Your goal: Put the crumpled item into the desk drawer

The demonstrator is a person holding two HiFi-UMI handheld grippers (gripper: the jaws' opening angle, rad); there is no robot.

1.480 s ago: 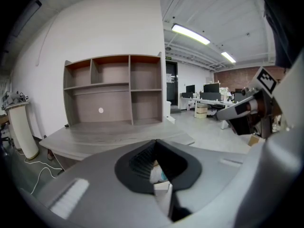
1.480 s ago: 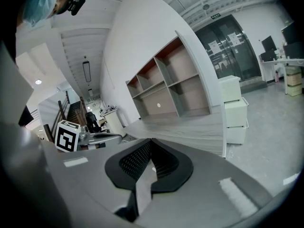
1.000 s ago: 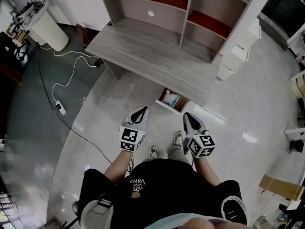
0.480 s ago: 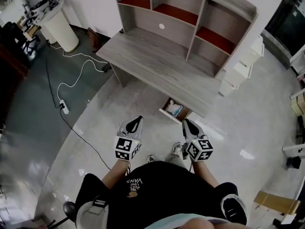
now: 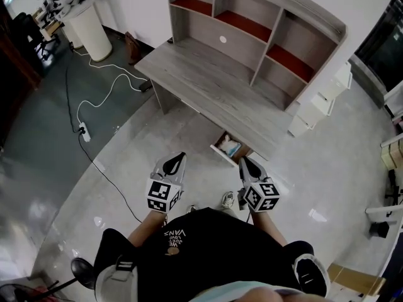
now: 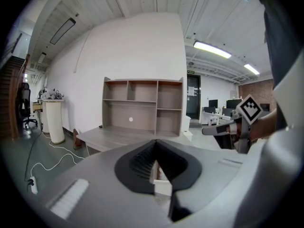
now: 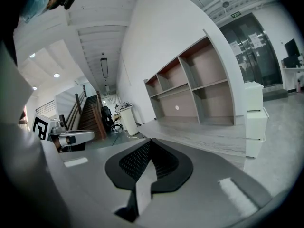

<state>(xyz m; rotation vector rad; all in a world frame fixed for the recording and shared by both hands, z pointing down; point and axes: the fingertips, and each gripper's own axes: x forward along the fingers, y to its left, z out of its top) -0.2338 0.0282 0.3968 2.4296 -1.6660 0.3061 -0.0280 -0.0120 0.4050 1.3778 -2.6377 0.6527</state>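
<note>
Hovering empty, left claw (image 5: 178, 158) and right claw (image 5: 244, 162) are pinched together; the crumpled item (image 5: 229, 147) lies in the open drawer (image 5: 220, 155) under the worktop (image 5: 208, 87).

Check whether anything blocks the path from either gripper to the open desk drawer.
Nothing visible does. Only bare floor lies between the left gripper, the right gripper and the drawer, which stands open with a pale item inside.
</note>
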